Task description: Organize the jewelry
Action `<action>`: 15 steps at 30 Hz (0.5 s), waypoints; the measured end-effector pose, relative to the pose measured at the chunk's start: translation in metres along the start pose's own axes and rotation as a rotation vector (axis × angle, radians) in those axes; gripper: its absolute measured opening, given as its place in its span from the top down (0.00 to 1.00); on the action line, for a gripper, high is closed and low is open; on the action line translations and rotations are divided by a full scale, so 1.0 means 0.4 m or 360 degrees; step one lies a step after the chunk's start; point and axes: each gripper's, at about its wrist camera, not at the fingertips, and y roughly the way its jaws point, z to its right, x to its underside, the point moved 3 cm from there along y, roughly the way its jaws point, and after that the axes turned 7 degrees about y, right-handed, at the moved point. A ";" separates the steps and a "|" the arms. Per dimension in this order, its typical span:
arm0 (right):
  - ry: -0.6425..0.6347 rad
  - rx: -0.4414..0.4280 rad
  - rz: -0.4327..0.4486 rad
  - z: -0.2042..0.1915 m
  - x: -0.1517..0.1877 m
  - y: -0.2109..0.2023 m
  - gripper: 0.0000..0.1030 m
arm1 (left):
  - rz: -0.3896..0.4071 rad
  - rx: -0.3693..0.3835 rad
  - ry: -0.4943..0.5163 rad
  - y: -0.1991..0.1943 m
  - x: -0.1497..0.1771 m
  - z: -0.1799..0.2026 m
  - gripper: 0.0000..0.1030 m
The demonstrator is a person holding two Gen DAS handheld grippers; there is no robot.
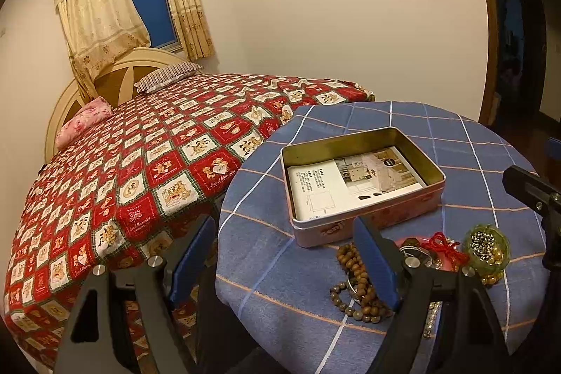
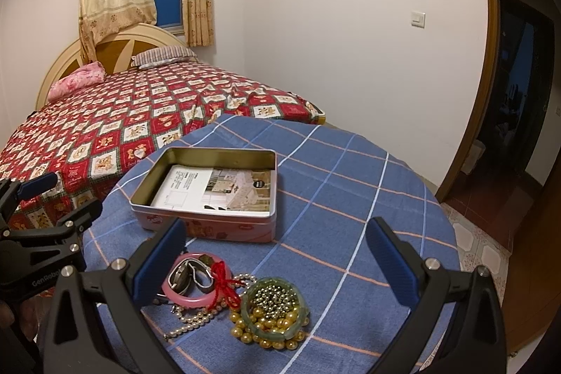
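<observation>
An open pink tin box (image 1: 364, 226) (image 2: 210, 223) with a printed leaflet inside stands on the round blue checked table (image 1: 280, 286) (image 2: 350, 198). In front of it lies a pile of jewelry: brown wooden bead bracelets (image 1: 354, 272), a pink bangle (image 2: 182, 295), a metal watch (image 2: 186, 274), a red cord (image 2: 222, 283), a pearl string (image 2: 196, 318), a green bangle (image 2: 277, 307) around gold and silver beads. My left gripper (image 1: 287, 258) is open, over the table's left edge. My right gripper (image 2: 277, 263) is open, above the pile.
A bed with a red patterned cover (image 1: 122, 163) (image 2: 105, 121) stands right behind the table. A doorway (image 2: 519, 111) opens on the right. The left gripper also shows at the left edge of the right wrist view (image 2: 45, 219).
</observation>
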 end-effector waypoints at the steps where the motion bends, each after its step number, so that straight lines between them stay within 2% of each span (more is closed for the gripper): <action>1: -0.0001 0.0000 0.0000 0.002 -0.002 0.001 0.00 | -0.0002 -0.0002 0.0000 0.001 -0.001 0.003 0.22; 15: 0.0005 -0.0002 -0.0006 0.002 0.000 0.004 0.00 | -0.0029 0.0004 0.0008 0.016 0.010 0.006 0.22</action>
